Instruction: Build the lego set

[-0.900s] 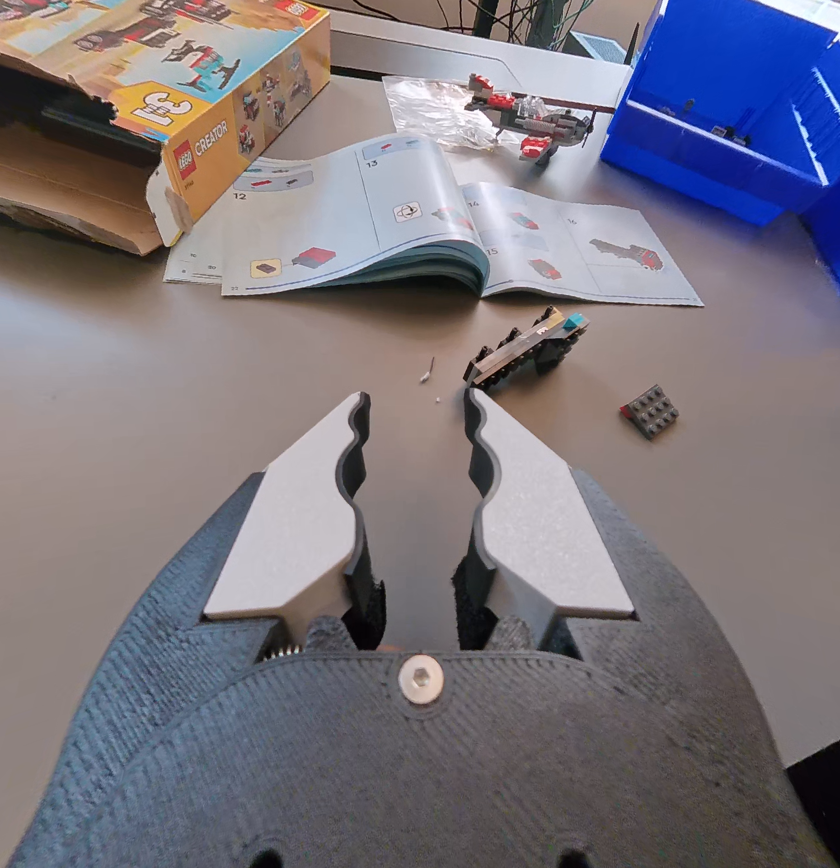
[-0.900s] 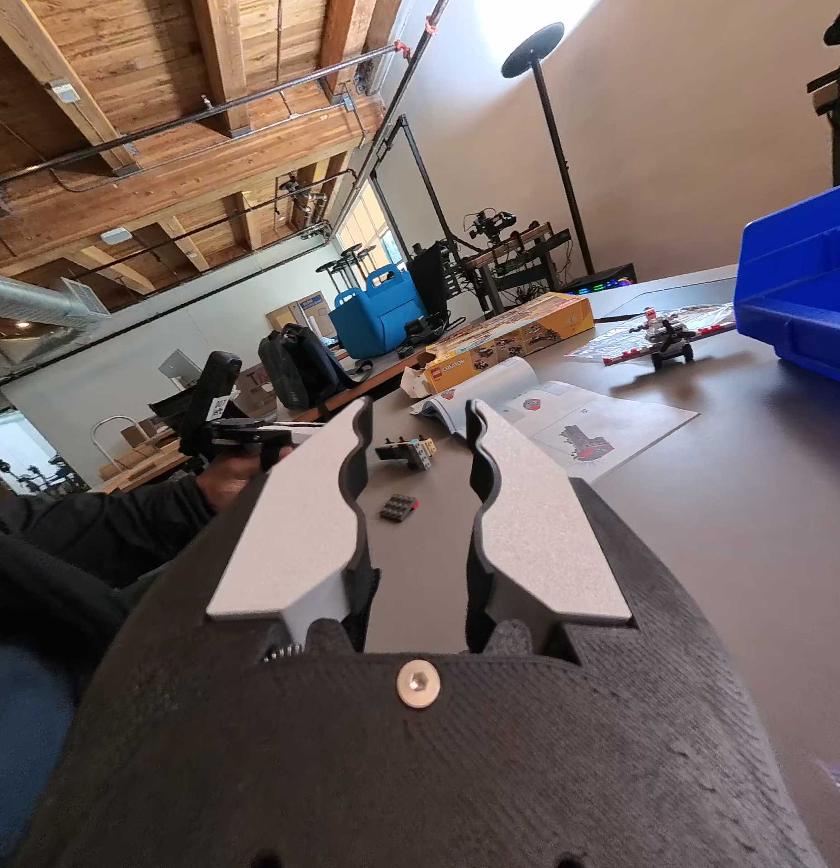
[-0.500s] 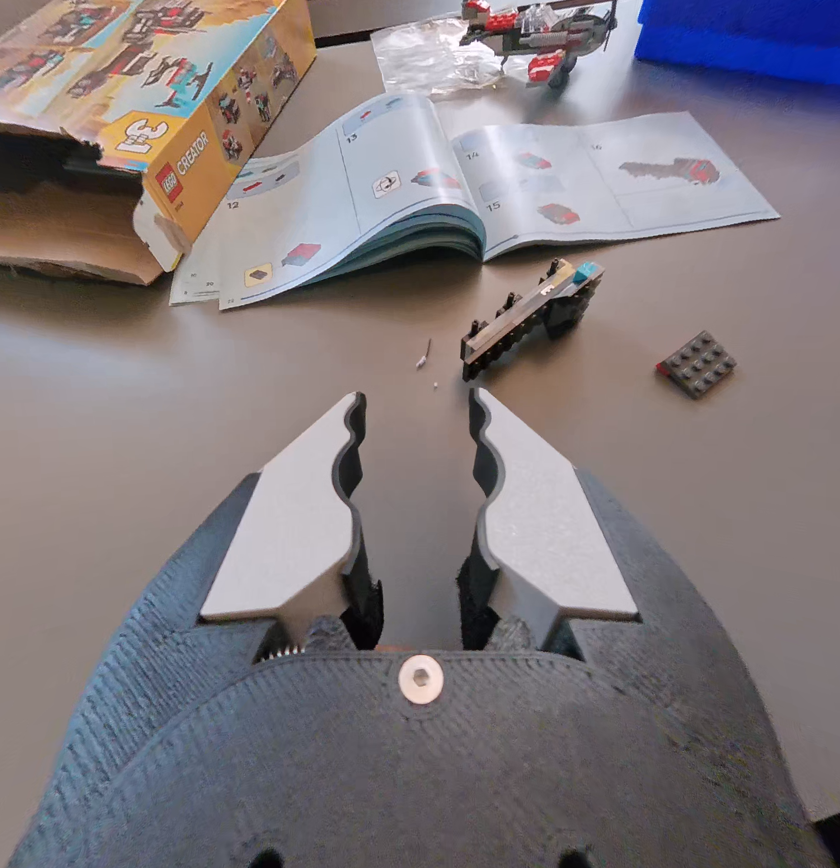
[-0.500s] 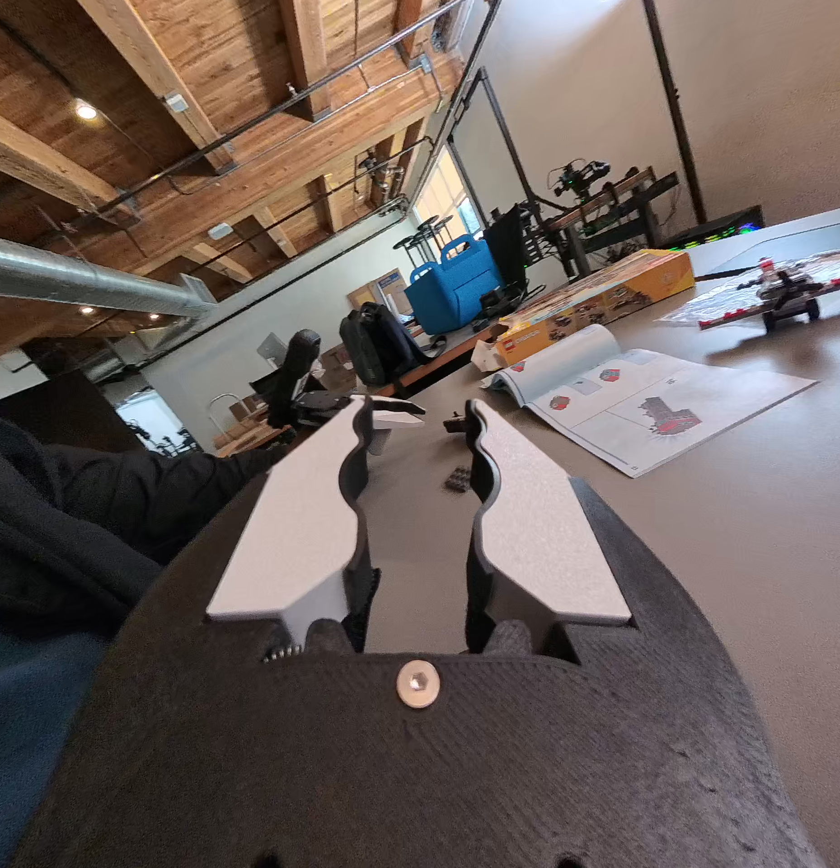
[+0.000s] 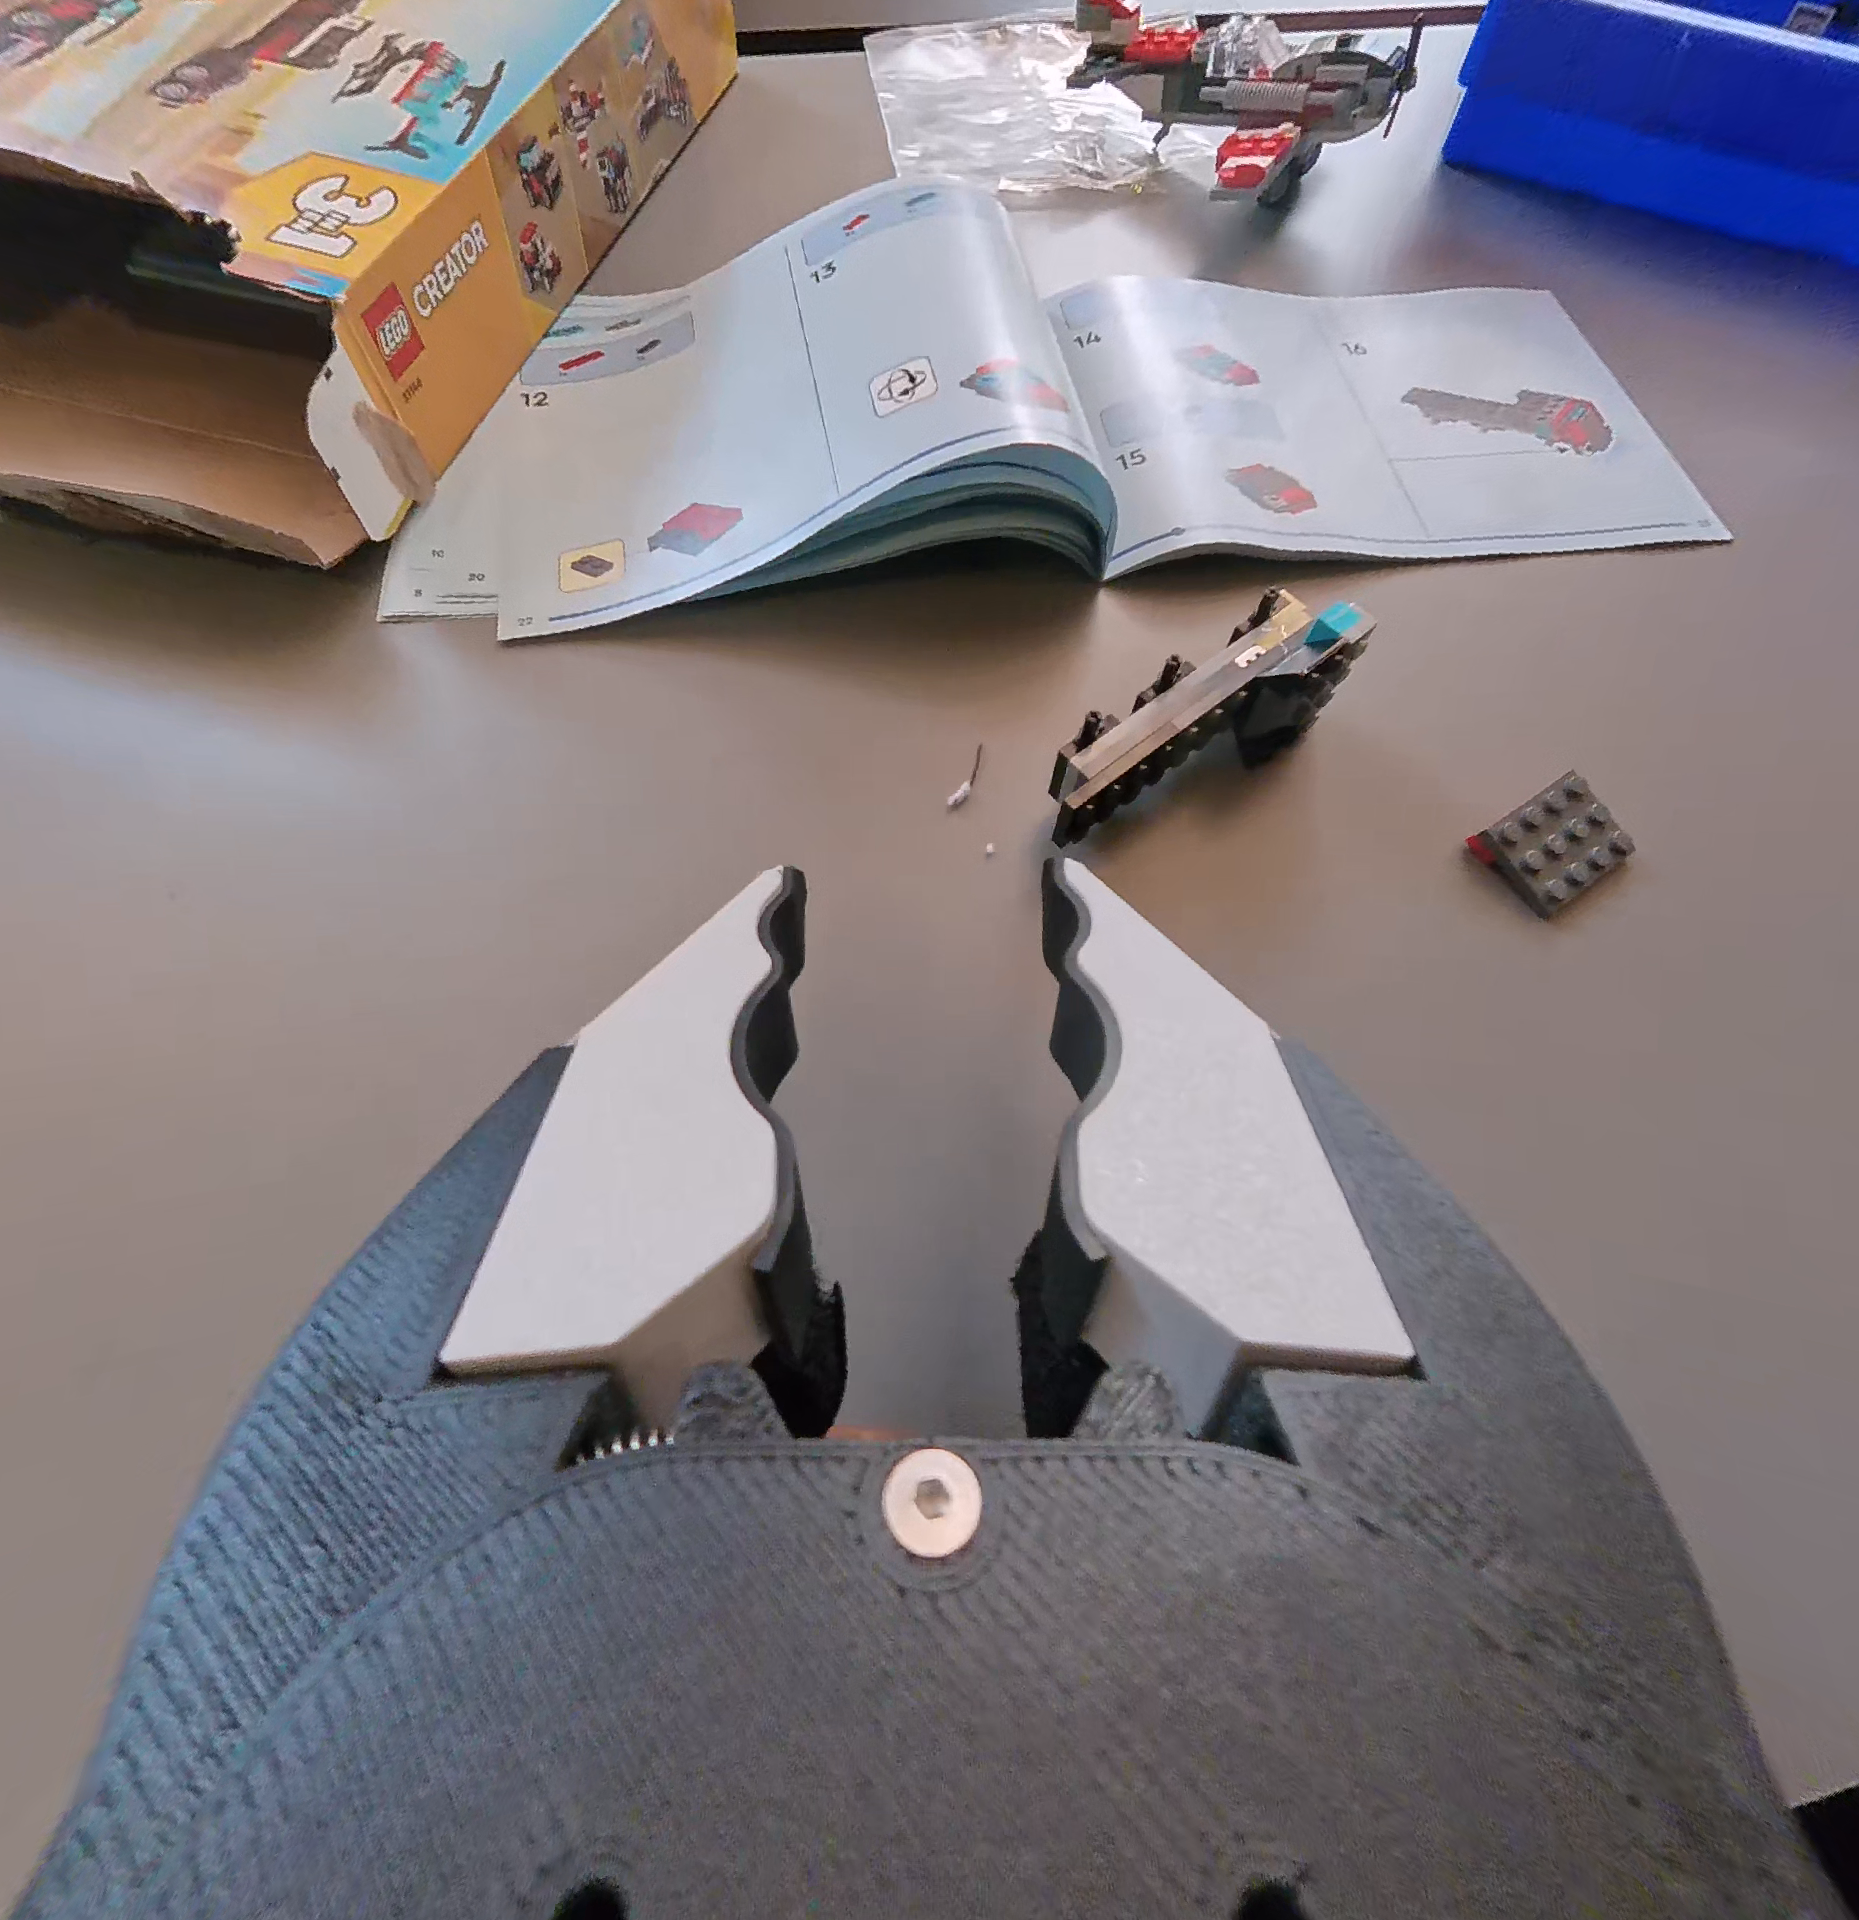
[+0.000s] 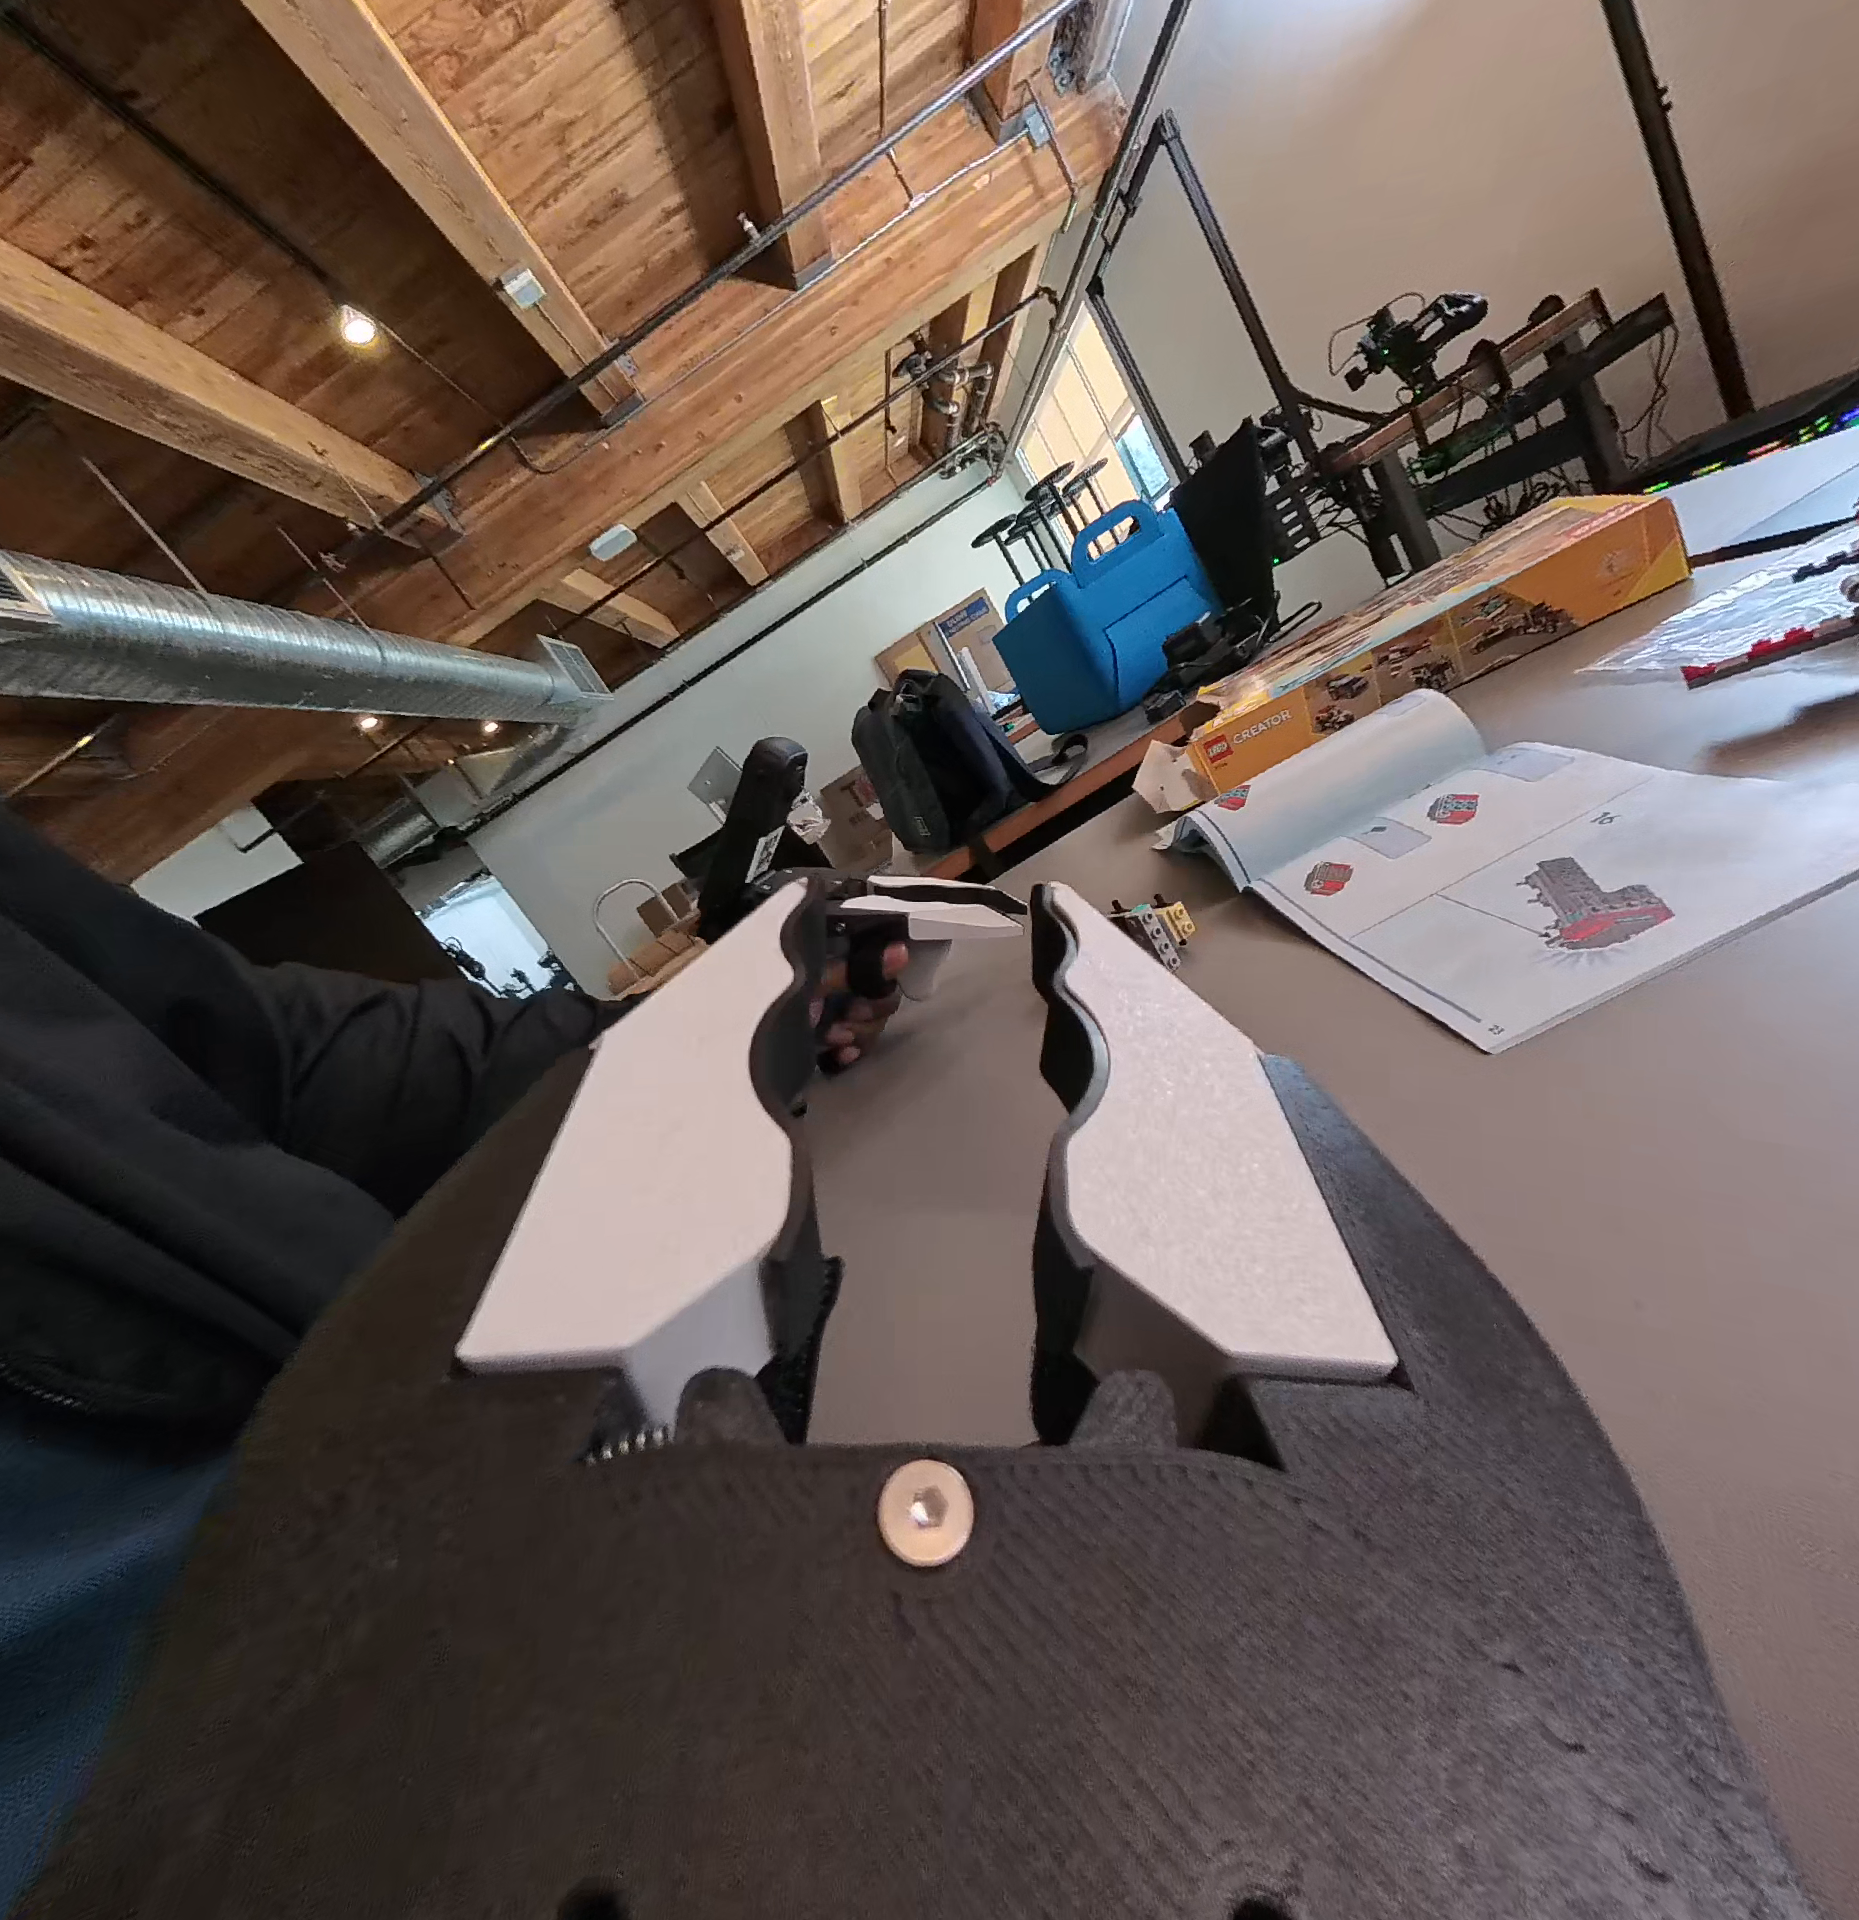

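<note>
A long black brick assembly (image 5: 1211, 712) with a teal tip lies on the grey table, just ahead and right of my left gripper (image 5: 923, 883), which is open and empty. A small dark grey studded plate (image 5: 1553, 842) lies farther right. The open instruction booklet (image 5: 1008, 405) lies behind them. My right gripper (image 6: 917, 902) is open and empty, low over the table. Past it the assembly (image 6: 1153, 920) and the left gripper's fingers (image 6: 946, 899) show, held by a hand. The plate is hidden in the right wrist view.
An opened yellow set box (image 5: 312, 208) lies at the back left. A built red and grey plane (image 5: 1237, 94) sits on a clear bag (image 5: 987, 104) at the back. A blue bin (image 5: 1683, 114) stands at the back right. The table edge (image 5: 1818, 1766) is at the near right. The left tips stand about 12 centimeters off the small dark grey studded plate (image 5: 1553, 842).
The left gripper tilted down and shifted, so the assembly and plate sit higher and farther right in its view. The right gripper swung left; the plate went out of its sight behind its finger.
</note>
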A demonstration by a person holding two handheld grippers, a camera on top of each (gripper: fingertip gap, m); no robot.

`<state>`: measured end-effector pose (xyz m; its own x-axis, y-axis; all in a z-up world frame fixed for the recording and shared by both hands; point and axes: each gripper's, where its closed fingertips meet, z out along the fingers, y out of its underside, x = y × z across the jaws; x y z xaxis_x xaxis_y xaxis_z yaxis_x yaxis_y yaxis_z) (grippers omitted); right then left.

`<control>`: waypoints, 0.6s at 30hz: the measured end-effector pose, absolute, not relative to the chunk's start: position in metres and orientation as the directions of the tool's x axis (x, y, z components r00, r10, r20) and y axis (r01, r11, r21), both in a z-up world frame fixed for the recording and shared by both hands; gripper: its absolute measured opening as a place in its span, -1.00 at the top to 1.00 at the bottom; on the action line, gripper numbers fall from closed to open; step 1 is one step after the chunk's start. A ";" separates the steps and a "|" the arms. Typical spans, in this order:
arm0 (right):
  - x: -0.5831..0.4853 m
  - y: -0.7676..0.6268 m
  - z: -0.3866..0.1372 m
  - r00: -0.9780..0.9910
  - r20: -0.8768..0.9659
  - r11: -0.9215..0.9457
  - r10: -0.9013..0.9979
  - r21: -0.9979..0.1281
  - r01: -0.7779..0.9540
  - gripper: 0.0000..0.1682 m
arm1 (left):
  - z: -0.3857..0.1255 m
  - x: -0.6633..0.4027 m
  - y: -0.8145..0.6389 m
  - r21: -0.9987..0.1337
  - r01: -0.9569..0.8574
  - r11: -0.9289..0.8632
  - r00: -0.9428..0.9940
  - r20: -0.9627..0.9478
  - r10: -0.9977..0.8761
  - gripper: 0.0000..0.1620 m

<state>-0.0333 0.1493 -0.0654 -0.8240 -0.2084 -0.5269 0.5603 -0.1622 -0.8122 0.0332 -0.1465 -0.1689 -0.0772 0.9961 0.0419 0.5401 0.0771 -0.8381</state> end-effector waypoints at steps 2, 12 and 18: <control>-0.034 0.149 -0.066 -0.821 -0.531 -0.159 -0.209 -0.810 0.564 0.53 | -0.169 0.033 -0.147 -0.836 0.542 0.079 -0.077 0.043 0.996 0.43; -0.035 0.149 -0.066 -0.818 -0.536 -0.162 -0.209 -0.806 0.569 0.53 | -0.170 0.033 -0.146 -0.832 0.547 0.086 -0.076 0.053 0.996 0.43; -0.035 0.149 -0.066 -0.814 -0.540 -0.159 -0.213 -0.803 0.574 0.53 | -0.171 0.030 -0.142 -0.831 0.552 0.064 -0.046 0.047 0.998 0.41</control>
<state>-0.0351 0.1485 -0.0658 -0.8144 -0.2127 -0.5400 0.5741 -0.1594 -0.8031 0.0305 -0.1416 -0.1707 -0.0462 0.9978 0.0466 0.5523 0.0644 -0.8311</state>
